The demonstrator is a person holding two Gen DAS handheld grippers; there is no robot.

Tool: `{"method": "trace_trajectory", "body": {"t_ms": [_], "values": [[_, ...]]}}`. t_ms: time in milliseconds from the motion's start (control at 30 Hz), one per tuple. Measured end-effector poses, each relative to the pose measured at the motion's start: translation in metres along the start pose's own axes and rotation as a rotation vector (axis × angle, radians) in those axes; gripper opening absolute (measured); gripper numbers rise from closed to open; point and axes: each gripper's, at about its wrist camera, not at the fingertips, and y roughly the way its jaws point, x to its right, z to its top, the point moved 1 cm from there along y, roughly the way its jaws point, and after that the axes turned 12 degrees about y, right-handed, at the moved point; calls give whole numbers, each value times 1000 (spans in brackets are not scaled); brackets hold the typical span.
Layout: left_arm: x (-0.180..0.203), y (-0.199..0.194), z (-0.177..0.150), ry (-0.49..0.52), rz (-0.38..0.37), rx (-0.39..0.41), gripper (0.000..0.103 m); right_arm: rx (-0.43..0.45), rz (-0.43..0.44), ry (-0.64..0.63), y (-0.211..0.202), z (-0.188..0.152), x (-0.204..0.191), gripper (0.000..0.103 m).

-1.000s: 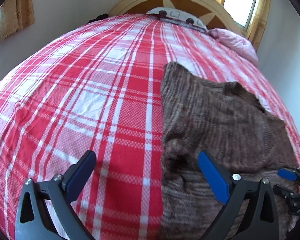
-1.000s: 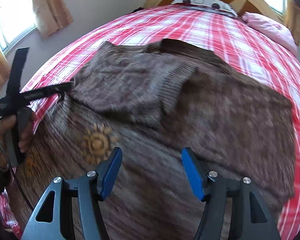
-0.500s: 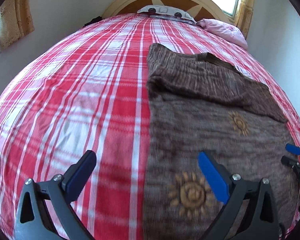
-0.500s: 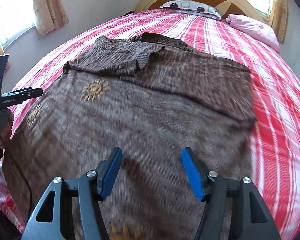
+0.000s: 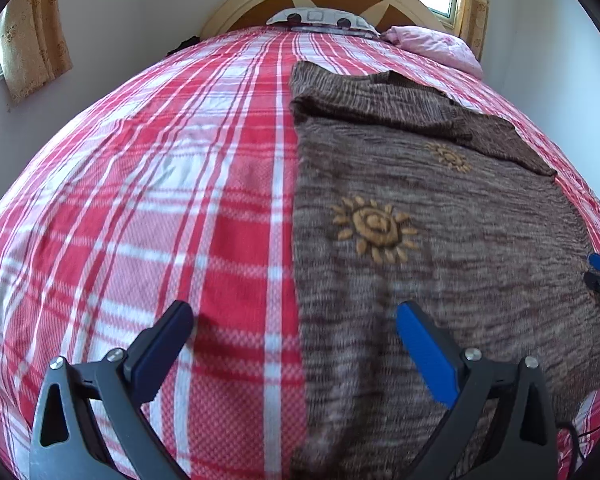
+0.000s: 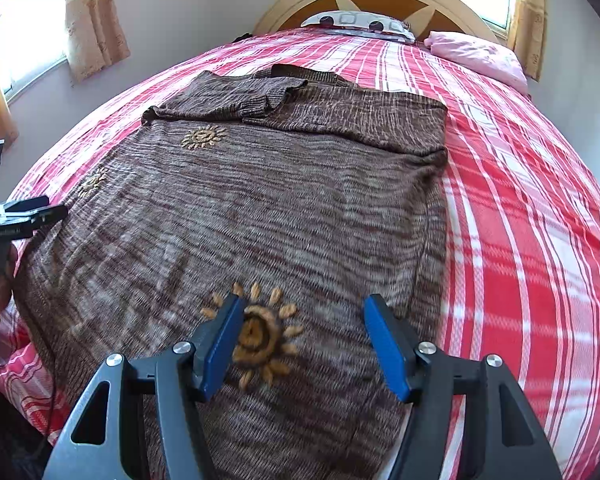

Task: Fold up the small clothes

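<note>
Bedroom with curtained windows; bed [image 5: 148,208] covered by a red-and-white plaid sheet, pillows [image 6: 476,58] stacked at the headboard end. Brown knit sweater [image 6: 284,200] with sun motifs is spread flat along the foot end, sleeves folded across its top. Left gripper [image 5: 296,344] is held unclenched over the sweater's left edge, nothing gripped. Right gripper [image 6: 304,340] likewise released, above the hem.

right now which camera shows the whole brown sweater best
The right wrist view: the sweater fills it, with both side edges, the folded sleeves at the top and three sun patterns visible. The left wrist view shows the sweater only on its right half, with the far edge cut off.
</note>
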Motion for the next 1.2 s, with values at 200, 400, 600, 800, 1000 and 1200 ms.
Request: {"method": "trace_trajectory", "body": {"t_ms": [200, 400, 600, 800, 1000, 1200], "values": [[0, -6, -6, -4, 9, 6, 103, 19, 188, 69, 3, 51, -21, 64], [-2, -5, -7, -28, 8, 12, 103, 49, 393, 101, 45, 146, -76, 64], [-3, -5, -9, -24, 0, 28, 103, 13, 388, 136, 117, 195, -99, 64], [-6, -8, -11, -29, -18, 40, 103, -108, 378, 221, 153, 184, -79, 64], [-4, -14, -16, -48, -36, 47, 103, -186, 353, 180, 125, 140, -66, 64], [11, -21, -28, 21, -16, 41, 103, -144, 329, 175, 69, 95, -42, 64]]}}
